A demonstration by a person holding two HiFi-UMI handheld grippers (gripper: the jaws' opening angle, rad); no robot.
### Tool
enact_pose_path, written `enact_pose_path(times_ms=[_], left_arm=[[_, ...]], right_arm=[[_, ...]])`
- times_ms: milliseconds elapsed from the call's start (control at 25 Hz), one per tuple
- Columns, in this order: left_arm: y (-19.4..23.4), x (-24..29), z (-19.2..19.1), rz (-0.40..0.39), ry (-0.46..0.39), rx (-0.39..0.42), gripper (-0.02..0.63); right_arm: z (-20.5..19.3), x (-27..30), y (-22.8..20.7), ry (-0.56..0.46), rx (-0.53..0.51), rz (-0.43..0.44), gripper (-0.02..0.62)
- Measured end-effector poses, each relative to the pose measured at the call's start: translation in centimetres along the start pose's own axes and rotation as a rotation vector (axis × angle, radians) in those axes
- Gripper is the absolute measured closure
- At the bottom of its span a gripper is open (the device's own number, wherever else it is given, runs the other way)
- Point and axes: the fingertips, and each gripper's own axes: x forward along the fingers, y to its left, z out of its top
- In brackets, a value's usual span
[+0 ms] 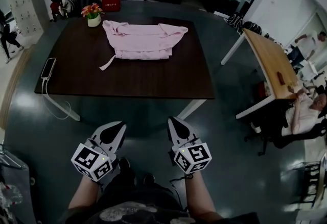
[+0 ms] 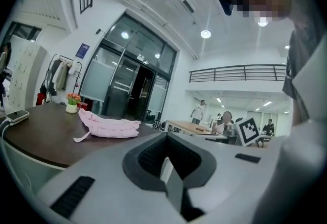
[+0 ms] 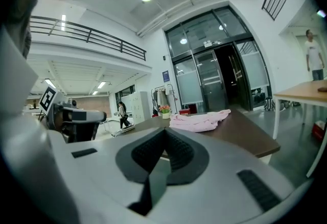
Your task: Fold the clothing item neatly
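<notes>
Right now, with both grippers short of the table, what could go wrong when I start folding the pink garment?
The flower pot stands close to the far left corner of the pink garment; a sweep there might tip it. The left gripper and right gripper are shut; unless opened, they may only push the cloth. The loose strap trails out and could spoil a neat fold.

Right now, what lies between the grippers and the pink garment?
In the head view, only grey floor and bare dark tabletop separate the left gripper and right gripper from the garment; nothing sits on that stretch.
</notes>
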Motion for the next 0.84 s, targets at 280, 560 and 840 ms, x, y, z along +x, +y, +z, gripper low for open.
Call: enact_pose_path(times_ms=[280, 560, 840], left_arm=[[-5.0, -1.1, -2.0, 0.012, 0.008, 0.005, 0.595], [-7.5, -1.0, -2.6, 0.015, 0.013, 0.001, 0.595], [-9.2, -0.7, -2.8, -0.009, 0.012, 0.026, 0.595]], right_arm=[[-1.1, -4.7, -0.6, 0.021, -0.039, 0.009, 0.603], [-2.3, -7.6, -1.3, 0.029, -0.037, -0.005, 0.603], [-2.4, -9.9, -1.8, 0.017, -0.034, -0.031, 0.603]])
